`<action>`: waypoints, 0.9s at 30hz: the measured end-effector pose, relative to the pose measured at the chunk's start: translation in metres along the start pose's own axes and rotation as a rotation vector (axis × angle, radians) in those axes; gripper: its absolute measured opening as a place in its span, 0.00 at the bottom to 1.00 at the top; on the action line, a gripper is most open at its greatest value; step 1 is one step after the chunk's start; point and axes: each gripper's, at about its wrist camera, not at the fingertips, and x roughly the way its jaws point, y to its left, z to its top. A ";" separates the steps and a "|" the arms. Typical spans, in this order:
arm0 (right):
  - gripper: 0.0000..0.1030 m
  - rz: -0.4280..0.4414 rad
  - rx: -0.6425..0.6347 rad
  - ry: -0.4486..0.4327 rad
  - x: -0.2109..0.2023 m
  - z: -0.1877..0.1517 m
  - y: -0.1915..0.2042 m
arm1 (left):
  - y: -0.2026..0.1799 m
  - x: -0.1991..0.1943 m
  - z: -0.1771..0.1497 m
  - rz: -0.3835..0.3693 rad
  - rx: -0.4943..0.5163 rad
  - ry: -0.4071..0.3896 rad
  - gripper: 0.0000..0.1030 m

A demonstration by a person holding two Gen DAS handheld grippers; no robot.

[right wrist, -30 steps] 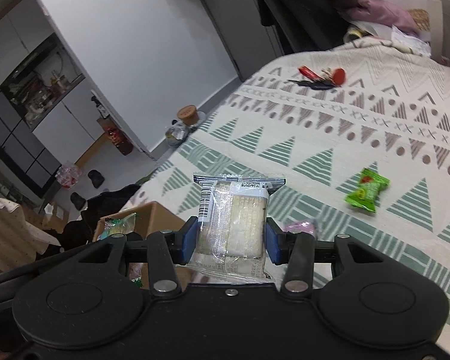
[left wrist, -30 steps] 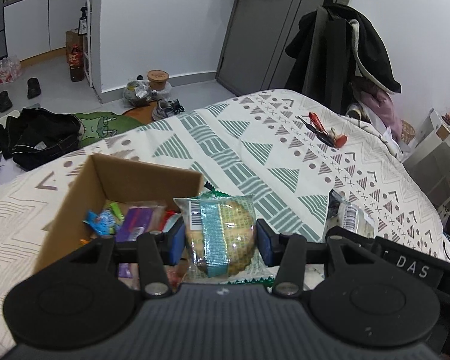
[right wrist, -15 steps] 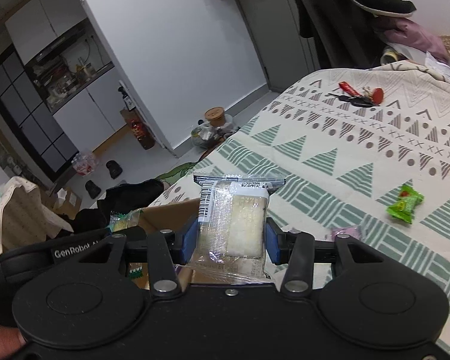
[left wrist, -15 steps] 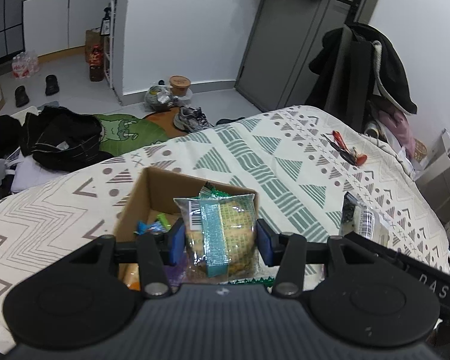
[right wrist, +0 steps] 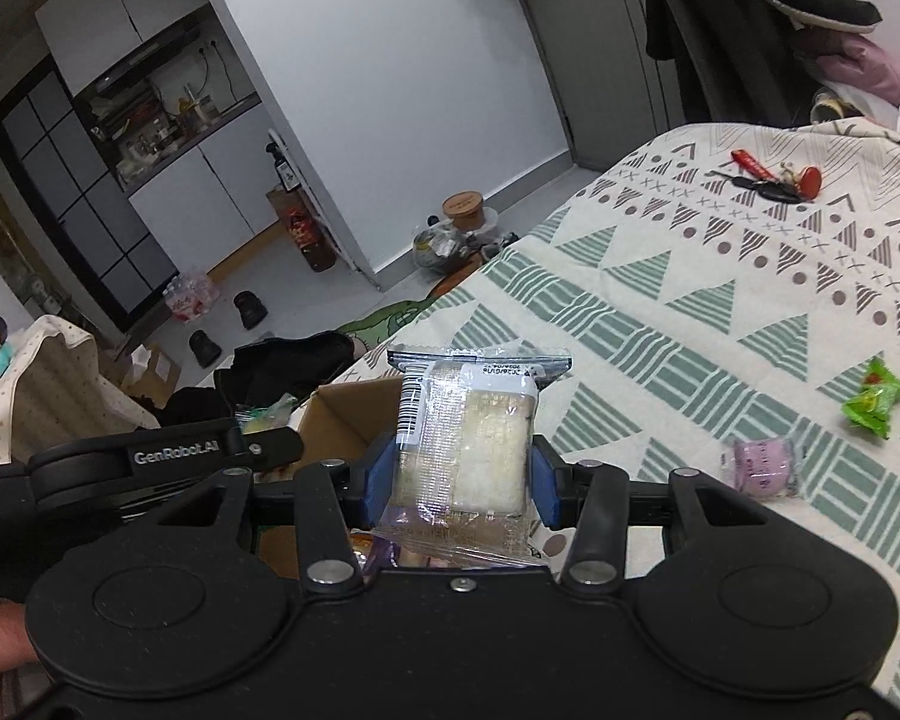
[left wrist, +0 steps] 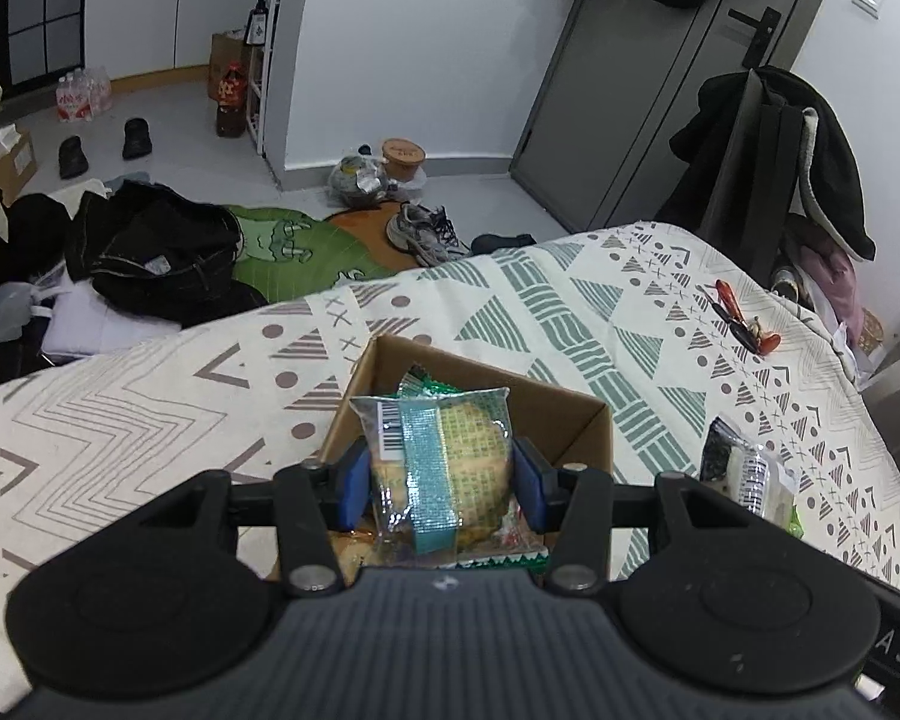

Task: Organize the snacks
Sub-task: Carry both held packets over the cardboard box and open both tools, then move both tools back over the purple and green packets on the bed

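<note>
1. Left wrist view: the left gripper (left wrist: 442, 474) has its blue pads clamped on a clear-wrapped pastry with a teal band (left wrist: 441, 468), held directly over the open cardboard box (left wrist: 576, 420) that sits on the patterned bedspread (left wrist: 150, 396). Other wrapped snacks lie in the box beneath it, so part of the sorting looks done. A set of keys (left wrist: 744, 324) lies far off on the bed.
2. Right wrist view: the right gripper (right wrist: 459, 480) is clamped on a pale square cake in clear wrap (right wrist: 468, 438), hanging near the box's edge (right wrist: 354, 414), beside the other gripper's body.
3. What remains, in my judgement: both held packets need dropping in, and a green candy packet (right wrist: 873, 399) and a pink wrapped sweet (right wrist: 762, 465) lie loose on the bedspread, well apart from the box.
</note>
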 end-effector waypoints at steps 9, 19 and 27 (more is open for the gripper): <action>0.44 0.040 -0.006 0.030 0.020 -0.001 0.017 | 0.016 0.010 0.005 0.011 -0.042 0.034 0.54; 0.51 0.043 -0.032 -0.026 0.014 0.003 0.025 | 0.025 0.001 0.008 0.073 -0.054 0.025 0.77; 0.70 -0.018 -0.008 -0.022 -0.007 0.007 0.003 | 0.006 -0.012 -0.002 0.070 0.005 0.009 0.87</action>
